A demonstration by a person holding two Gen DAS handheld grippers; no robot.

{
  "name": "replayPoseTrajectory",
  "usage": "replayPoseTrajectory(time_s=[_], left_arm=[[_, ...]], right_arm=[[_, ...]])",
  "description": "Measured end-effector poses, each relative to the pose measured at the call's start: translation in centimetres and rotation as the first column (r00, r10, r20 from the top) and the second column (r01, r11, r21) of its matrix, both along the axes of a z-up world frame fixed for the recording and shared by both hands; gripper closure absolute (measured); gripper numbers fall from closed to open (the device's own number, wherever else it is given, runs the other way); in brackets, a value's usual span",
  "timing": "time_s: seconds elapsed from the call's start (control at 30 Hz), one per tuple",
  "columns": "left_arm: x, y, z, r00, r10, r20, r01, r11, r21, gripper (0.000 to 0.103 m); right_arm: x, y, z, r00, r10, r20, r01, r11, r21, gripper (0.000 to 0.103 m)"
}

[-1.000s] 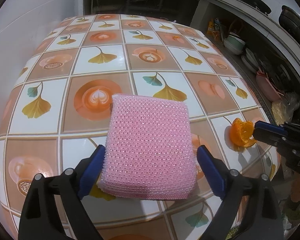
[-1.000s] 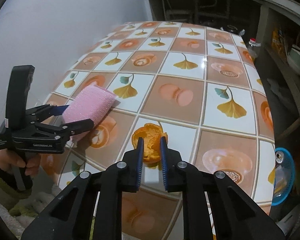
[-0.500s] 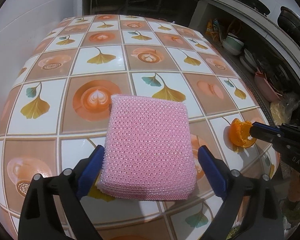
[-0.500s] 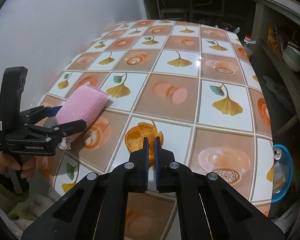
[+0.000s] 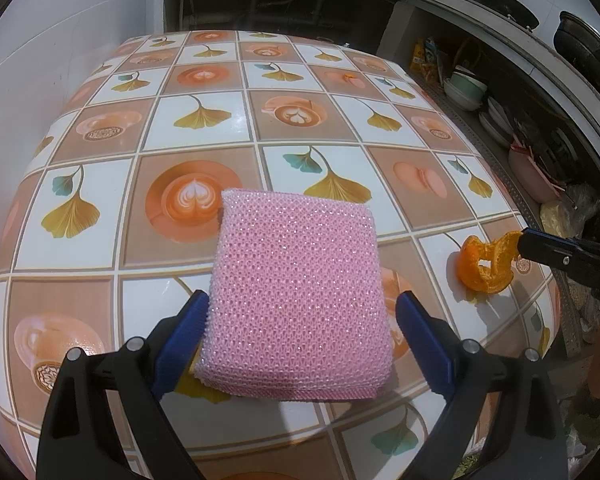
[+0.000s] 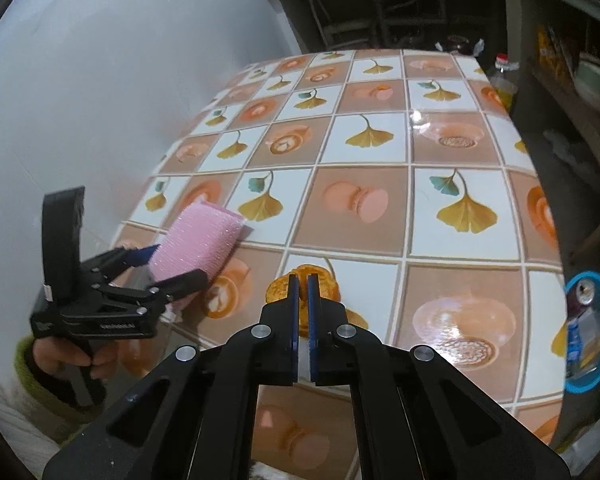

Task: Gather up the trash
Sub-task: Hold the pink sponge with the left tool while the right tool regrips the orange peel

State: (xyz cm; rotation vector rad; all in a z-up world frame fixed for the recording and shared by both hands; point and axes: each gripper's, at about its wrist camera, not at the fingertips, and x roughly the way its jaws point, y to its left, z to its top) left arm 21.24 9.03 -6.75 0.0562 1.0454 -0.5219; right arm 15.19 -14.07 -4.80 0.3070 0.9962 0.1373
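Pinching orange peel (image 6: 304,286) edge—right tongs (image 6: 300,280) clamped; left tongs (image 5: 300,322) grip sponge (image 5: 296,292).

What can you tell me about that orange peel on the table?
The peel is a bright orange, curled piece of citrus rind, glossy outside with a paler, rough inside, torn into an open cup shape. It sits near the table's right edge on a white leaf-print tile, to the right of the pink sponge and apart from it. The right tongs are shut on its upper rim, pinching a strip of rind, while its lower part seems to touch the tabletop.
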Motion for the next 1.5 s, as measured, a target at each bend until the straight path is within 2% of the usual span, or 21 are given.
replayPoseTrajectory(time_s=[0.3, 0.5, 0.7, 1.03, 1.2, 1.27, 1.5], left_arm=[[0.0, 0.0, 0.0, 1.0, 0.002, 0.0, -0.002, 1.0, -0.002, 0.01], [0.0, 0.0, 0.0, 1.0, 0.002, 0.002, -0.002, 1.0, -0.003, 0.01], [0.1, 0.0, 0.0, 1.0, 0.0, 0.003, 0.0, 1.0, -0.001, 0.01], [0.0, -0.1, 0.0, 1.0, 0.0, 0.004, 0.0, 1.0, 0.0, 0.009], [0.2, 0.1, 0.1, 1.0, 0.018, 0.004, -0.018, 1.0, -0.009, 0.009], [0.4, 0.2, 0.1, 1.0, 0.025, -0.001, -0.025, 1.0, -0.017, 0.009], [1.1, -0.3, -0.1, 1.0, 0.031, 0.002, -0.031, 1.0, 0.0, 0.007]], right_arm=[[0.4, 0.5, -1.6, 0.999, 0.007, -0.033, -0.007, 1.0, -0.007, 0.101], [0.5, 1.3, -2.4, 0.999, 0.02, -0.051, -0.025, 0.995, -0.099, 0.1], [0.4, 1.7, -2.2, 0.999, 0.035, -0.041, -0.041, 0.987, -0.153, 0.096], [-0.2, 1.7, -0.3, 0.997, 0.065, 0.045, -0.06, 0.992, -0.11, 0.082], [-0.4, 1.0, 0.5, 0.996, 0.04, 0.076, -0.033, 0.995, -0.091, 0.068], [-0.4, 0.5, 0.4, 0.997, 0.026, 0.071, -0.02, 0.996, -0.085, 0.061], [0.0, 0.0, -0.9, 1.0, 0.008, 0.014, -0.007, 0.998, -0.058, 0.055]])
